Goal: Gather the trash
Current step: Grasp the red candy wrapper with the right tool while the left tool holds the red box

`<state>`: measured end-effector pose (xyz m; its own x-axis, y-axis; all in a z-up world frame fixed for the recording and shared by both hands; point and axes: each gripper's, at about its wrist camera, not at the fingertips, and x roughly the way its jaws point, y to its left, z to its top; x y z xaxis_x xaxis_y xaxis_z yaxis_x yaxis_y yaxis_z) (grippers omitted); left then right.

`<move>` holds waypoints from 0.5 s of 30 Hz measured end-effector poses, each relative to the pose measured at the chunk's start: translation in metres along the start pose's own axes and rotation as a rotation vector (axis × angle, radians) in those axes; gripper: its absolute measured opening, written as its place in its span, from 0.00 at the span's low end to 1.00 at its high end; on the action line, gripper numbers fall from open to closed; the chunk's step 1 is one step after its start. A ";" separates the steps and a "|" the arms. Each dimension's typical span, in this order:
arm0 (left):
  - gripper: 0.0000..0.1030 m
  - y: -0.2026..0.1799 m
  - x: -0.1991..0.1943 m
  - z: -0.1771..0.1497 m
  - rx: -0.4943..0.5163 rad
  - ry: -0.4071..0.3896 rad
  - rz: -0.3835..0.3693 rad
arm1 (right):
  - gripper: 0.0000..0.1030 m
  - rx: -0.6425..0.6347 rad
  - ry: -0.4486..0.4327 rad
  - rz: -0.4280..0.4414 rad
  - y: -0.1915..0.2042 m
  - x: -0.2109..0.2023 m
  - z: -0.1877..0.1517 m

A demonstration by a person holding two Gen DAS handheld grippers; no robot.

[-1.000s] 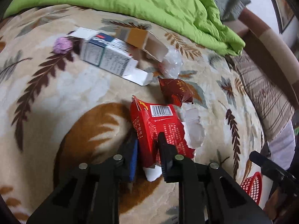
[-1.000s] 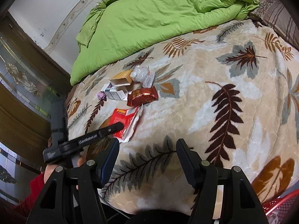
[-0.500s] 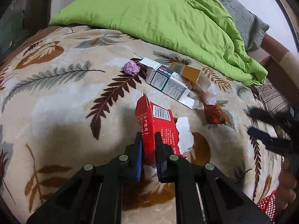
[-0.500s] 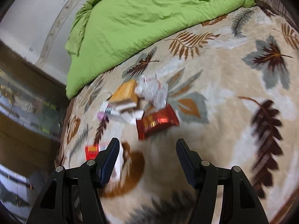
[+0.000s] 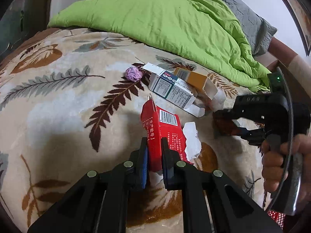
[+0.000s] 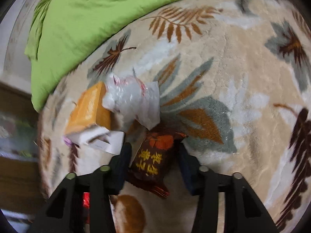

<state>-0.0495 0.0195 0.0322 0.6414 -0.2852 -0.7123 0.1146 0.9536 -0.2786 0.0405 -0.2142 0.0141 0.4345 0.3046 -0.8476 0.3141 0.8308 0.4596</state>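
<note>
My left gripper point(image 5: 154, 145) is shut on a torn red carton point(image 5: 163, 128) with a barcode and holds it just above the leaf-patterned blanket point(image 5: 58, 106). My right gripper point(image 6: 153, 151) is open, its fingers either side of a dark red snack wrapper point(image 6: 153, 161) lying on the blanket. The right gripper also shows in the left wrist view point(image 5: 229, 120), held by a hand. More trash lies beyond: a white and blue box point(image 5: 173, 91), an orange box point(image 5: 194, 77) point(image 6: 89, 108), a crumpled clear plastic bag point(image 6: 132, 101) and a purple paper ball point(image 5: 133, 74).
A bunched green duvet point(image 5: 165, 19) point(image 6: 87, 15) covers the far side of the bed. A grey pillow point(image 5: 250, 21) lies behind it. A red mesh basket point(image 5: 276, 216) shows at the lower right edge of the left wrist view.
The right gripper has moved down and forward to the snack wrapper, which now lies between its open fingers. The left gripper has lifted the red carton slightly and drawn back.
</note>
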 end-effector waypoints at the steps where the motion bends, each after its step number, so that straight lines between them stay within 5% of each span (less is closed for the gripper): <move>1: 0.11 -0.001 0.000 0.000 0.006 -0.001 -0.003 | 0.39 -0.024 -0.008 -0.006 0.000 -0.002 -0.003; 4: 0.11 -0.004 -0.002 0.000 0.020 -0.008 -0.009 | 0.31 -0.082 -0.018 0.000 -0.003 -0.009 -0.012; 15: 0.11 -0.018 -0.019 -0.003 0.085 -0.066 -0.045 | 0.30 -0.351 -0.162 0.083 0.004 -0.077 -0.089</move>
<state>-0.0659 0.0077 0.0483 0.6826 -0.3232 -0.6554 0.2067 0.9457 -0.2511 -0.0670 -0.1927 0.0570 0.5824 0.3231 -0.7459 -0.0231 0.9238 0.3821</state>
